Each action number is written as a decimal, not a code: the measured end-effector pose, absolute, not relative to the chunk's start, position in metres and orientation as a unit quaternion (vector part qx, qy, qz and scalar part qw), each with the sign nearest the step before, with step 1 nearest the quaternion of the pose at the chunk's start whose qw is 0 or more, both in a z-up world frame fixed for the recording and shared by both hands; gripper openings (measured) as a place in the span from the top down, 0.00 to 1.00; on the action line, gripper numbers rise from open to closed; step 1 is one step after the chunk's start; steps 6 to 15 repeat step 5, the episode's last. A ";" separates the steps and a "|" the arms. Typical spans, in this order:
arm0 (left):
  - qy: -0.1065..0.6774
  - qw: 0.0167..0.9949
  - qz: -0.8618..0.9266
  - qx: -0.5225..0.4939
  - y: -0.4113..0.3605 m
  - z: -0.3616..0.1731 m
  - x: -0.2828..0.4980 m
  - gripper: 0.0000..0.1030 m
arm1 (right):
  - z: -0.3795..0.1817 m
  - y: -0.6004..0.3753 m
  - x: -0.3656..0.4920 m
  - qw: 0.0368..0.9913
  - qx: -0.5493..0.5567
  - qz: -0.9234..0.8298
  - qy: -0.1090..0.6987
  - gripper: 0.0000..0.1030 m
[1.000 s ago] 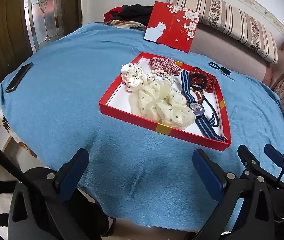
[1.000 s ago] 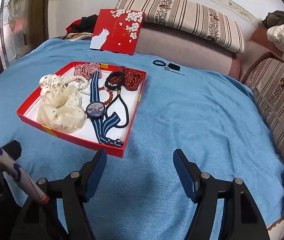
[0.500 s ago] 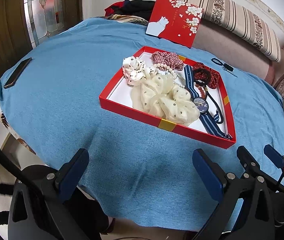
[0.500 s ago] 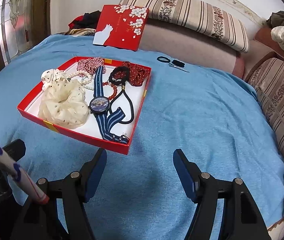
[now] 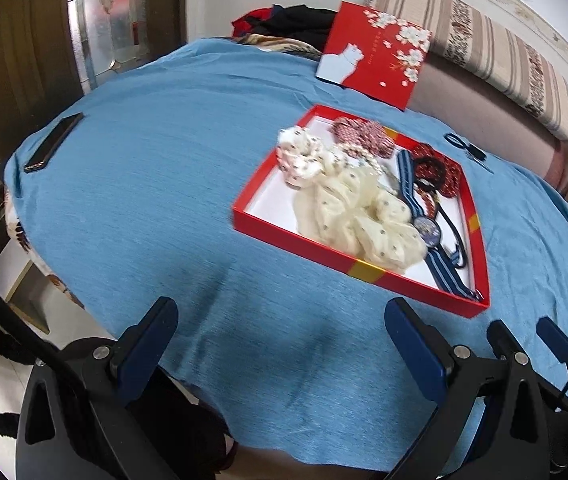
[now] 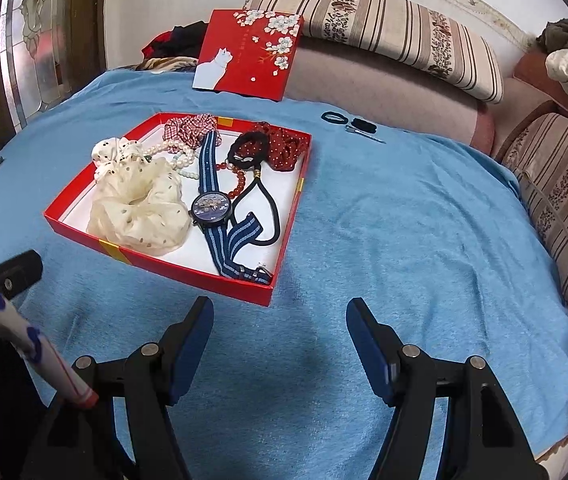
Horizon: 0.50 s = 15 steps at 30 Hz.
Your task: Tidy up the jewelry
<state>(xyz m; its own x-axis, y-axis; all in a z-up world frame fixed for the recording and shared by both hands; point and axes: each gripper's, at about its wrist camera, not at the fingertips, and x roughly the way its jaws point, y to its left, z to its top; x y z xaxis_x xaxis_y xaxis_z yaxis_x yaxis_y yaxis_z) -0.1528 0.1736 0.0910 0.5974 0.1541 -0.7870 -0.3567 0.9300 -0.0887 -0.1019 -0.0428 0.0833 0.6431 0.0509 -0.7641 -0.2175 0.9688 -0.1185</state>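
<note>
A shallow red box (image 5: pixel 260 227) (image 6: pixel 84 226) lies on the blue cloth. In it are a cream scrunchie (image 5: pixel 358 210) (image 6: pixel 140 204), a white dotted scrunchie (image 6: pixel 114 152), a pearl string (image 6: pixel 178 152), a blue striped watch (image 6: pixel 211 206) (image 5: pixel 427 232), red beads (image 6: pixel 238 184), a black cord (image 6: pixel 270 216), and red scrunchies (image 6: pixel 286 148). My left gripper (image 5: pixel 280 338) is open and empty, short of the box. My right gripper (image 6: pixel 280 340) is open and empty, just before the box's near corner.
The red lid with a white cat (image 5: pixel 376 54) (image 6: pixel 248 54) leans at the far edge against a striped sofa (image 6: pixel 384 28). A black hair tie and clip (image 6: pixel 348 120) lie beyond the box. A phone (image 5: pixel 54 142) lies at the left edge.
Both grippers have moved forward toward the box and stay open. In the left wrist view the box has shifted to the right. Nothing in the box has moved.
</note>
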 end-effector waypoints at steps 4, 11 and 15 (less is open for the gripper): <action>0.427 0.885 0.142 -0.120 0.176 0.097 -0.156 0.00 | 0.085 -0.049 -0.102 0.899 -0.077 0.082 0.422 0.29; 0.428 0.886 0.138 -0.116 0.174 0.100 -0.156 0.00 | 0.085 -0.052 -0.101 0.899 -0.069 0.084 0.424 0.29; 0.428 0.886 0.138 -0.116 0.174 0.100 -0.156 0.00 | 0.085 -0.052 -0.101 0.899 -0.069 0.084 0.424 0.29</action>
